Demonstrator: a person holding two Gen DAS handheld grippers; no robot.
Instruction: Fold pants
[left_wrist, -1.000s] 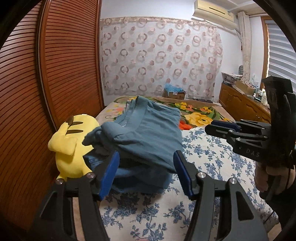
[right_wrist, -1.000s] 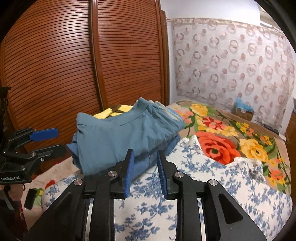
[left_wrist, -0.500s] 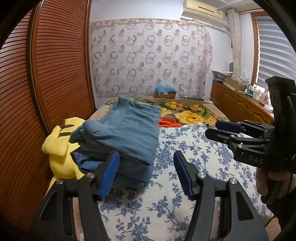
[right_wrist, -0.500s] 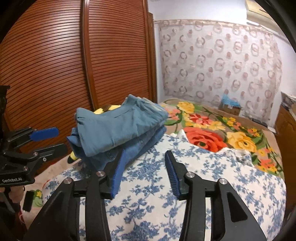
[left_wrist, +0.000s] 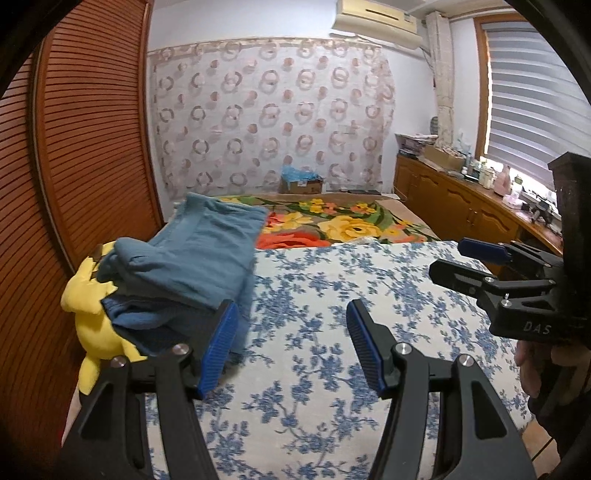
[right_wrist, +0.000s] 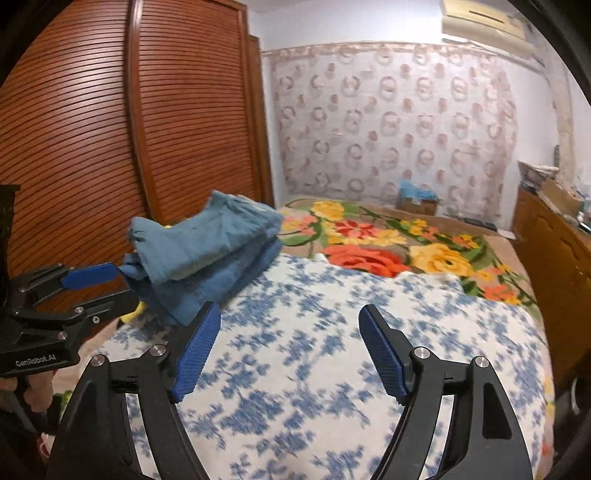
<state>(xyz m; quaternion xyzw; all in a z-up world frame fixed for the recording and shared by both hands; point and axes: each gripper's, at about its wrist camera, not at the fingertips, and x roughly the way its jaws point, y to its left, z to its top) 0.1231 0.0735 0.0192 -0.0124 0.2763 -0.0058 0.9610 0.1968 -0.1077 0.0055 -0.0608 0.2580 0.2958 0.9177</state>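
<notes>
Folded blue pants lie in a stack at the left edge of the bed, on the blue-flowered sheet; they also show in the right wrist view. My left gripper is open and empty, just right of and in front of the stack. My right gripper is open and empty over the sheet, well right of the pants. The right gripper also shows in the left wrist view, and the left gripper in the right wrist view.
A yellow plush toy sits under the stack's left side. A slatted wooden wardrobe stands close on the left. A bright flowered blanket covers the far bed. A wooden cabinet runs along the right wall.
Both grippers drew back and to the right, away from the pants stack. The right gripper's jaws opened from nearly shut to wide.
</notes>
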